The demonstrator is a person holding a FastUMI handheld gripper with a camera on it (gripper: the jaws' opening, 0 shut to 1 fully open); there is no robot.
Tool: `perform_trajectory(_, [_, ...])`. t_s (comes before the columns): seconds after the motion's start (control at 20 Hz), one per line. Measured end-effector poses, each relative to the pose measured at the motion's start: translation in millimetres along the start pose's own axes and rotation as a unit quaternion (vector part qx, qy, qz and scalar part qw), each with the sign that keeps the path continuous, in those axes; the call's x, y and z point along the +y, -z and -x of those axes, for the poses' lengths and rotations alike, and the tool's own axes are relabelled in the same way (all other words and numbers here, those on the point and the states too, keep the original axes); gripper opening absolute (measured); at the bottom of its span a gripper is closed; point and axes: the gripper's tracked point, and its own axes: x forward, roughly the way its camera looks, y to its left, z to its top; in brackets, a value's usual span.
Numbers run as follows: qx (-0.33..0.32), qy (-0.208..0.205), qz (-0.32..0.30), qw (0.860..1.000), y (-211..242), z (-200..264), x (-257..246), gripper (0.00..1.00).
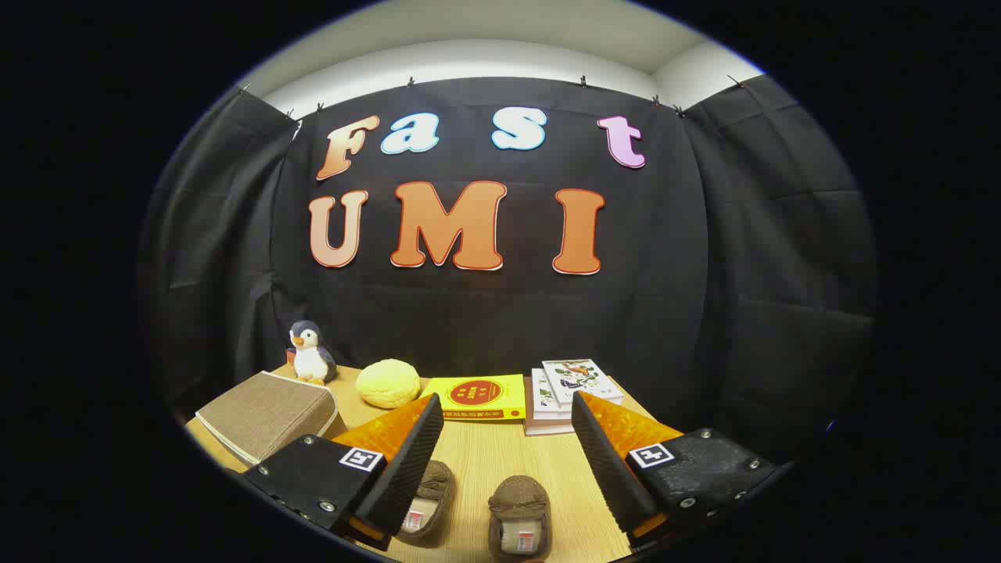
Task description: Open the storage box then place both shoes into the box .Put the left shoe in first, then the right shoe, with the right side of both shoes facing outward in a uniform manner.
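The scene is seen from a fisheye camera carried on the gripper (500,461), looking forward along its two fingers, which are spread wide apart. The camera is held a little above the table (485,461) and tipped slightly down. Two shoes (520,520) are viewed from close by, low between the fingers. The far table edge and the wall beyond are faced squarely, and a strip of ceiling is taken in above.
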Motion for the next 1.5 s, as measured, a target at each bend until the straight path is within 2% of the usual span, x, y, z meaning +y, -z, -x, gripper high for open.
perform_trajectory(0.75, [0.016, -0.027, -0.001, 1.000, 11, -5, 19, 0.98])
perform_trajectory(0.85, [0.026, -0.050, -0.014, 0.998, 19, -8, 31, 0.98])
perform_trajectory(1.0, [0.054, -0.116, -0.064, 0.990, 37, -15, 64, 0.99])
perform_trajectory(1.1, [0.089, -0.162, -0.116, 0.976, 55, -21, 89, 0.99])
perform_trajectory(1.2, [0.135, -0.212, -0.171, 0.953, 75, -25, 115, 0.99])
perform_trajectory(1.3, [0.204, -0.270, -0.233, 0.912, 98, -16, 143, 0.98])
perform_trajectory(1.4, [0.254, -0.310, -0.280, 0.872, 113, -18, 167, 0.98])
perform_trajectory(1.5, [0.297, -0.340, -0.295, 0.842, 126, -18, 187, 0.98])
